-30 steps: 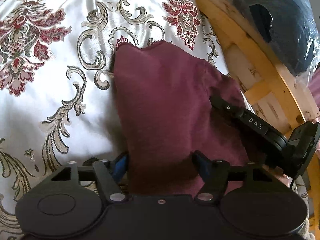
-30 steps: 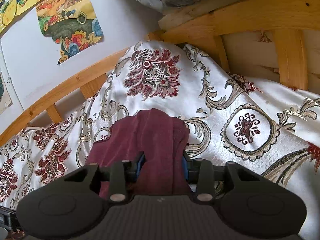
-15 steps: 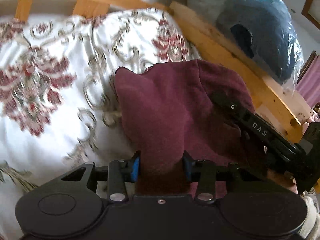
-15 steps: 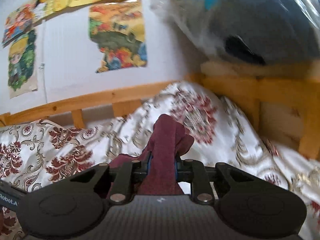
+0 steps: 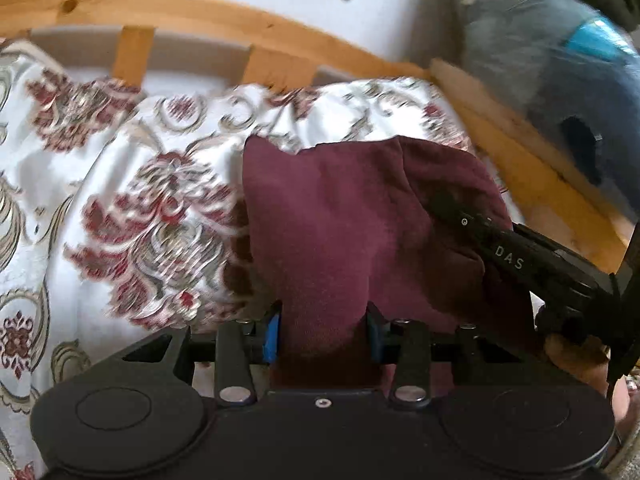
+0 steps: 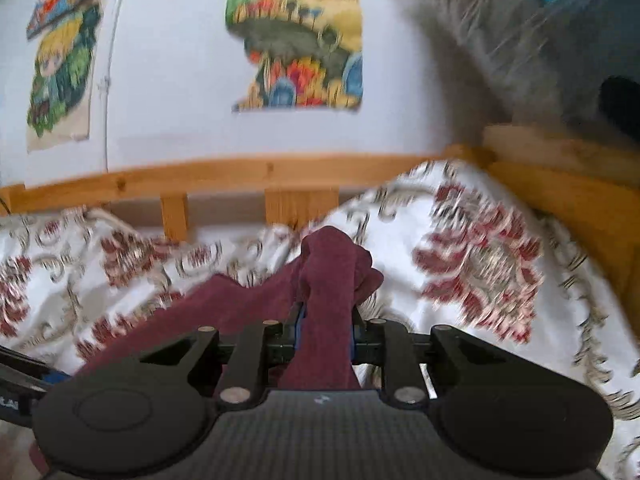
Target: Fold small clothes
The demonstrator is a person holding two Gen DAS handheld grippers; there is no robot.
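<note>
The left tool is clamped on a bunched edge of the maroon garment, its jaws having just closed in on the cloth between the blue pads. The right tool pinches another gathered part of the same garment more narrowly, its jaws likewise just drawn tighter on the fabric. Two separate holds let the person raise the piece off the bedspread and carry one edge over, which looks like a fold being brought across. The garment hangs from both tools above the bedspread, its loose part trailing onto the patterned cloth. Beyond the bedspread runs the wooden bed frame. At the frame's corner sits a clear plastic bag holding dark blue and grey bundled fabric; exactly what it is I cannot tell.
</note>
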